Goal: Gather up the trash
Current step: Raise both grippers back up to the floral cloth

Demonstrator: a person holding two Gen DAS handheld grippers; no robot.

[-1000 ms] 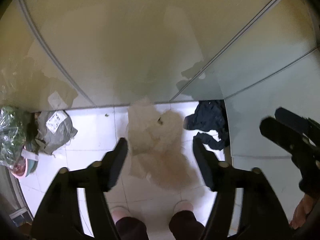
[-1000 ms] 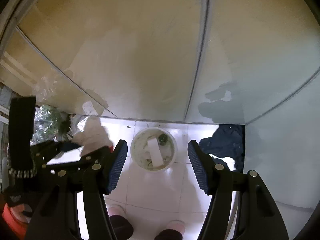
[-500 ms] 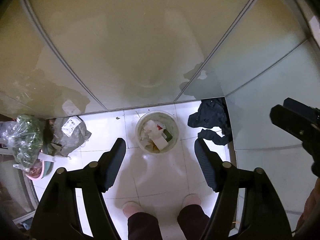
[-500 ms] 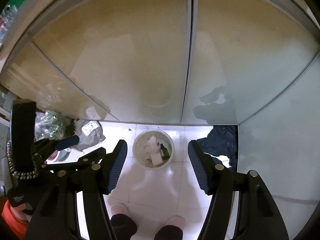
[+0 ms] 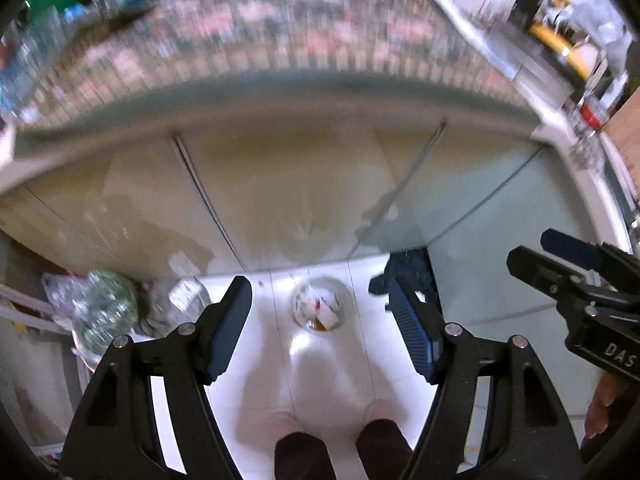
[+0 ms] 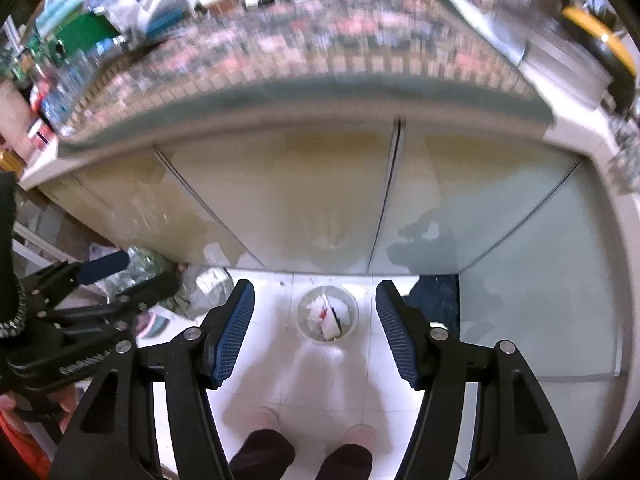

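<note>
Both the left hand-held gripper (image 5: 320, 312) and right hand-held gripper (image 6: 314, 312) are released, empty; below between their ribbed blue pads (image 6: 236, 332), a round translucent bin (image 6: 327, 312) holds crumpled white trash (image 6: 326, 314).

floor (image 6: 280, 376): glossy white tile
cabinet doors (image 6: 280, 200): smooth, glossy
bin (image 6: 352, 310): translucent plastic
gripper pads (image 6: 232, 332): ribbed blue

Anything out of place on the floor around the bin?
Yes: a dark cloth lies crumpled on the white floor right of the trash bin, against the cabinet base. Bags are piled left.
</note>
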